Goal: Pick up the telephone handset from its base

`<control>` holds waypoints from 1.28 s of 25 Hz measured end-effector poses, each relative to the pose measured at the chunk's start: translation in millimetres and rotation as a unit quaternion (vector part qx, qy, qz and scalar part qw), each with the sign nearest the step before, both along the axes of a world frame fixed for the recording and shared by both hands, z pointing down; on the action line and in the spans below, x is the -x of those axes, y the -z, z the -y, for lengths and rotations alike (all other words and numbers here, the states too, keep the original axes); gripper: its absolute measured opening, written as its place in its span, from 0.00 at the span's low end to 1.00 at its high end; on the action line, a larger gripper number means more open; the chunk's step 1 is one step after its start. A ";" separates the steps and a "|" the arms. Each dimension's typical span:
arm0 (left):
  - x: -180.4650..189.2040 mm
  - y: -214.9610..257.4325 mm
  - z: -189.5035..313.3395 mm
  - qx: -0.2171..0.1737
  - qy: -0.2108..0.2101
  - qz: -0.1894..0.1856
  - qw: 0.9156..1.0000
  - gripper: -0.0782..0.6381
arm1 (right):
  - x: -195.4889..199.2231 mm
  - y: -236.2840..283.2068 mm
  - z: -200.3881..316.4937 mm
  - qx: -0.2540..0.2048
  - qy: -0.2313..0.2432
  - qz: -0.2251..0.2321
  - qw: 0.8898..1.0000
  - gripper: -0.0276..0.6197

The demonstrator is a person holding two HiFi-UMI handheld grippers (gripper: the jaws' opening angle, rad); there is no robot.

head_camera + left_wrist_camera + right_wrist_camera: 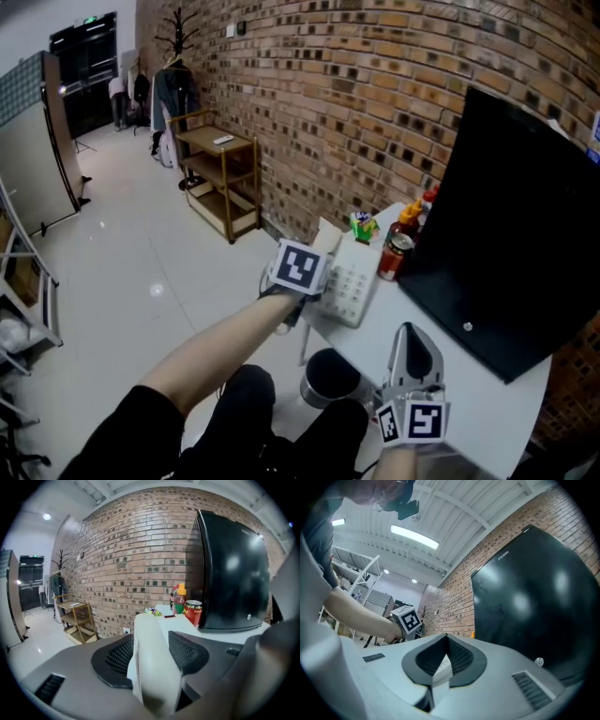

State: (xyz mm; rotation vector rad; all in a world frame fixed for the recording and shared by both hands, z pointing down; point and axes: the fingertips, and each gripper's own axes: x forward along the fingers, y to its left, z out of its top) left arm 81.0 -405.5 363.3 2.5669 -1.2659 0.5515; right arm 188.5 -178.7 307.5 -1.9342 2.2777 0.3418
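The fingers of my left gripper are clamped on the handset. The white bar fills the gap, and a dark ribbed pad lies against each of its sides. On the head camera that gripper sits at the near left edge of the phone. The phone lies at the left end of the white bench, near the brick wall. I cannot tell whether the handset has come off its cradle.

Just right of the phone and a little farther back stand a red can and a sauce bottle, close together. Nearer to me, my right gripper is over the near edge of the bench, well apart from the phone. Its fingers are closed together at the tips. Farthest right, a big black screen stands on the bench.
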 end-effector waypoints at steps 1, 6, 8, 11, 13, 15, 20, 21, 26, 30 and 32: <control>0.7 -4.7 2.5 0.003 0.006 0.016 1.000 0.43 | 0.3 0.3 0.5 -0.003 0.001 0.002 1.000 0.06; 14.0 -21.4 9.7 0.018 0.046 0.064 0.997 0.43 | -4.5 -7.5 0.7 0.011 0.002 0.002 1.000 0.06; 15.6 -22.9 11.2 0.028 0.057 0.055 0.996 0.43 | -7.0 -6.5 1.7 0.011 0.003 0.005 1.000 0.06; 18.6 -28.0 13.2 0.038 0.083 0.047 0.995 0.43 | -6.3 -5.0 2.9 0.008 0.006 0.005 1.000 0.06; 16.9 -29.1 14.2 0.031 0.092 0.039 0.994 0.42 | -4.8 -6.3 2.9 0.010 0.009 0.003 1.000 0.06; 15.5 -27.6 15.1 0.024 0.095 0.033 0.995 0.42 | -4.7 -9.0 3.6 0.013 0.009 0.003 1.000 0.06; 21.7 -25.2 13.5 0.021 0.104 0.030 0.994 0.41 | -7.2 -13.5 9.0 0.018 0.006 0.002 1.000 0.06; 21.0 -25.0 10.1 0.023 0.100 0.023 0.994 0.41 | -7.4 -14.8 9.9 0.021 0.005 0.002 1.000 0.06; 0.9 -6.1 -15.3 -0.005 0.025 -0.089 0.996 0.41 | -5.8 -20.5 14.9 0.029 0.004 -0.006 1.000 0.06; 25.3 16.7 -27.6 -0.047 0.015 -0.171 0.984 0.41 | -3.2 -19.5 16.2 0.027 -0.004 -0.010 1.000 0.06; 43.3 24.7 -34.9 -0.060 0.011 -0.212 0.975 0.40 | -2.6 -18.9 14.7 0.029 -0.008 -0.014 0.999 0.06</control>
